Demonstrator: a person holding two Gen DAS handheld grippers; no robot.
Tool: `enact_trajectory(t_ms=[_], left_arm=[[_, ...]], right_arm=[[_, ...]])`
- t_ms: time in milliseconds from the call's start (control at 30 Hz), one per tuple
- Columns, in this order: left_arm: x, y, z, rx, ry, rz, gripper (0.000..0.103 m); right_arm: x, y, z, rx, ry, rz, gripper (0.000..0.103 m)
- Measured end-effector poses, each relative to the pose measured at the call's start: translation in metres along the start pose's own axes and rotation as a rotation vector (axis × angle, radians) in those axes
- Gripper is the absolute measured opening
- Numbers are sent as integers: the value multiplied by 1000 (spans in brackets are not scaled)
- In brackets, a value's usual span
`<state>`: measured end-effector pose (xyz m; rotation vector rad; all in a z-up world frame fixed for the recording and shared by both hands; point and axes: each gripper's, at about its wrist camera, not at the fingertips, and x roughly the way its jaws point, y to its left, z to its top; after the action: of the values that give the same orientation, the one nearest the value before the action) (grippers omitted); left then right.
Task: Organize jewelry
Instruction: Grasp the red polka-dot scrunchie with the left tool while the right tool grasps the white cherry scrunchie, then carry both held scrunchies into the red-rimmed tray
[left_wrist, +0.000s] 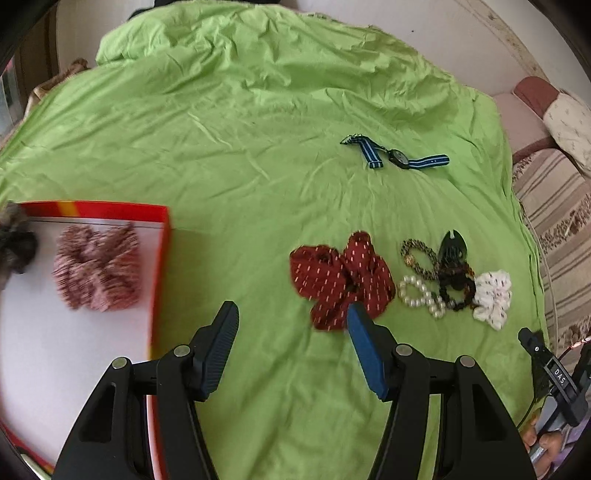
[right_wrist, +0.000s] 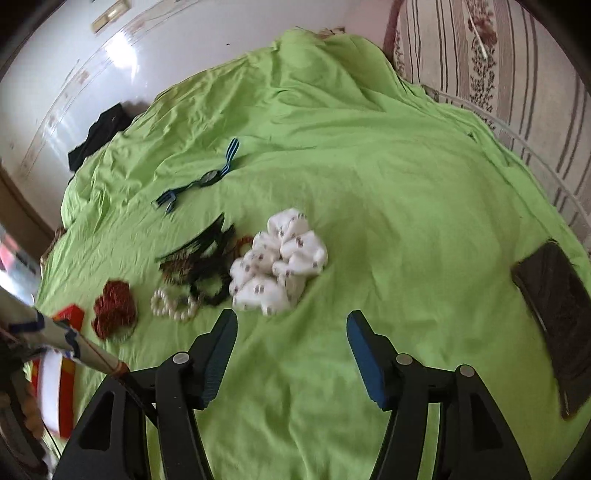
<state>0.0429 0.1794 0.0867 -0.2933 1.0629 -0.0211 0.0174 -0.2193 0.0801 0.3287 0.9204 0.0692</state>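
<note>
Now both grippers are over the green sheet (left_wrist: 258, 155) and neither has anything in it. The left gripper (left_wrist: 291, 317) has its jaws spread with only bare cloth between them, its right fingertip (left_wrist: 356, 314) overlapping the near edge of the dark red scrunchie (left_wrist: 340, 280) in the picture; whether it touches I cannot tell. To its left sits the red-rimmed box (left_wrist: 162, 236) with a white floor, and inside lies a pink striped scrunchie (left_wrist: 98, 269), with a dark fuzzy one (left_wrist: 13, 240) at the frame edge. Right of the red scrunchie the pile is tight: a pearl bracelet (left_wrist: 421, 295), a brown beaded bracelet (left_wrist: 417, 254), a black hair clip (left_wrist: 452, 251), a dark beaded band (left_wrist: 458, 291) and the white scrunchie (left_wrist: 493, 295), all touching or overlapping. Further up the sheet, well apart, lies the blue striped watch (left_wrist: 399, 157).

Over to the right gripper (right_wrist: 291, 317): jaws spread too, empty, hanging just short of the white scrunchie (right_wrist: 279, 266). A dark flat phone-like thing (right_wrist: 557, 314) rests on the sheet at the right edge. At far left a patterned sleeve (right_wrist: 48, 328) crosses in front of the box (right_wrist: 68, 314)
</note>
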Motion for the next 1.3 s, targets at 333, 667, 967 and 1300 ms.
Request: enact_trajectory(t_ms=[333, 667, 967, 1300], left_arm=[[54, -13, 18, 10, 65, -39, 60], [40, -24, 9, 47, 78, -58, 8], [-74, -11, -14, 35, -72, -143, 8], [-161, 97, -61, -81, -189, -12, 8]], right_arm=[[57, -3, 30, 40, 27, -40, 69], [51, 7, 23, -10, 30, -50, 9], [-20, 29, 14, -31, -48, -11, 9], [-63, 122, -18, -181, -31, 122, 9]])
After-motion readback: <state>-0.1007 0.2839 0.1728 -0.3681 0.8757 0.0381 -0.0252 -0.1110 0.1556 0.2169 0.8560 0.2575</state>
